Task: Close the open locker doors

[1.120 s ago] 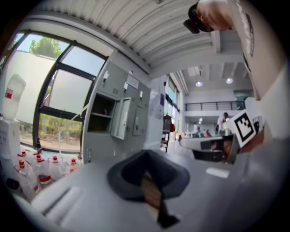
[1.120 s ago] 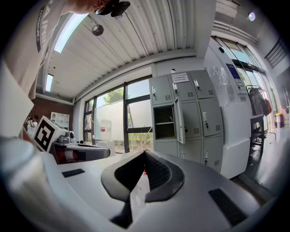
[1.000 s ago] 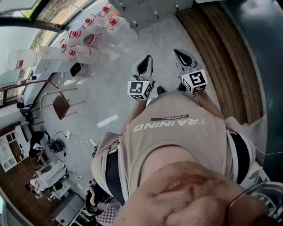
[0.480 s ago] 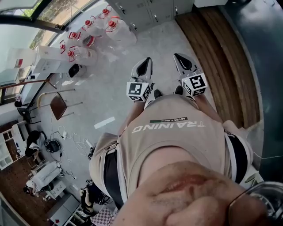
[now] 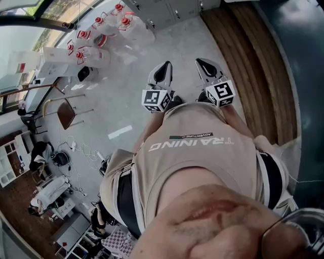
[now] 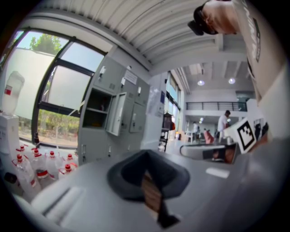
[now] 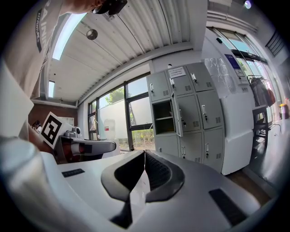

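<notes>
The grey lockers (image 7: 188, 115) stand ahead, several steps away across the floor. One middle compartment (image 7: 163, 117) is open, its door (image 7: 177, 115) swung out to the right. In the left gripper view the same lockers (image 6: 131, 118) show the open door (image 6: 117, 113) beside the dark compartment (image 6: 96, 108). My left gripper (image 5: 164, 67) and right gripper (image 5: 202, 62) are held side by side in front of my chest, pointing at the lockers (image 5: 169, 10). Both are shut on nothing, left gripper (image 6: 146, 154) and right gripper (image 7: 143, 155) alike.
Several large water bottles with red caps (image 5: 104, 30) stand on the floor left of the lockers, also water bottles (image 6: 34, 170). A chair (image 5: 66, 114) and a white cabinet (image 7: 235, 113) flank the way. A wooden strip (image 5: 253, 66) runs along the right. People (image 6: 223, 124) are far off.
The head view has drifted a little; the bottles and floor slide up and left. Both grippers stay shut and side by side, edging slightly up in the view.
</notes>
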Tool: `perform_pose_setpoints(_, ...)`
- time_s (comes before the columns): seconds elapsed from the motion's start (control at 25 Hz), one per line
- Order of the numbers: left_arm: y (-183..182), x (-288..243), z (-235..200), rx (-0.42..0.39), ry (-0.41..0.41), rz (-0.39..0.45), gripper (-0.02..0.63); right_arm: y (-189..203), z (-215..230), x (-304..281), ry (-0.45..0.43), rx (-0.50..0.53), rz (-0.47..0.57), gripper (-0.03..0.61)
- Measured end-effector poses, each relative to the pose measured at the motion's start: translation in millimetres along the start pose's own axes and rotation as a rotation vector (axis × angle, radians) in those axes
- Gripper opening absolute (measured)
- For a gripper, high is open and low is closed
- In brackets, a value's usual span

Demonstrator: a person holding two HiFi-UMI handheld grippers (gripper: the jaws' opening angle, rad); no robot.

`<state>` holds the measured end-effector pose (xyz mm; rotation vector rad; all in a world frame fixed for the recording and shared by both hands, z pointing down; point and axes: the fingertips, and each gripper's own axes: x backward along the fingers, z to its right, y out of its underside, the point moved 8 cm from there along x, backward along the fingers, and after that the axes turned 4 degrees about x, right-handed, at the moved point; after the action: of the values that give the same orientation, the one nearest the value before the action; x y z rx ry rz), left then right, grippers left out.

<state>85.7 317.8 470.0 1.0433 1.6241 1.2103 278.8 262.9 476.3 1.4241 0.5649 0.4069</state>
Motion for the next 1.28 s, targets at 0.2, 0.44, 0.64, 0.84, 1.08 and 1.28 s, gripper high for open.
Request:
perform_pose_setpoints(0.2, -1, -5, 9, 0.029, -0.022, 0.019, 0.006, 0, 12, 1, -0.002, 0.006, 0.021, 0.014)
perform_pose_setpoints(0.44, -4, -13, -2, 0.037, -0.047, 0.015, 0.006, 0, 25, -8, -0.017, 0.000, 0.001, 0.014)
perform_pose_setpoints(0.64, -7, -26, -26, 0.043, -0.033, 0.023, 0.006, -4, 23, -40, -0.031, 0.013, -0.007, 0.014)
perform_pose_setpoints(0.84, -16, -36, -56, 0.032, -0.020, 0.049, 0.006, -18, 21, -72, -0.021, 0.053, -0.012, 0.014)
perform_pose_setpoints(1.08, -30, -49, -101, 0.023, 0.035, 0.068, 0.006, -31, 16, -113, 0.028, 0.130, -0.021, 0.014)
perform_pose_setpoints(1.28, -32, -56, -140, 0.040, 0.043, 0.071, 0.006, -32, 3, -152, 0.024, 0.118, -0.030, 0.014)
